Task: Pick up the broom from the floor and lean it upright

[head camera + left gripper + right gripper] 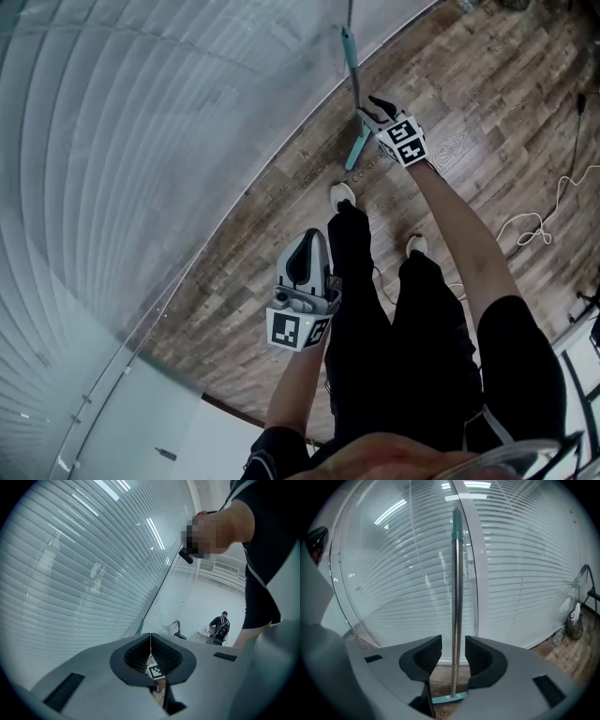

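Note:
The broom point(352, 70) stands upright, its metal handle against the glass wall and its teal head point(357, 150) on the wood floor. In the right gripper view the handle point(457, 597) rises straight between the jaws, with the teal head point(450, 698) below. My right gripper point(371, 112) point(453, 651) is open around the handle, a gap showing on each side of it. My left gripper point(309, 240) point(150, 641) is held back by the person's legs, shut, with nothing between its pads.
A curved glass wall with blinds point(141, 141) runs along the left. The person's shoes point(342, 195) stand just behind the broom head. A white cable point(534, 225) lies on the floor at right. Another person point(220, 625) stands far off.

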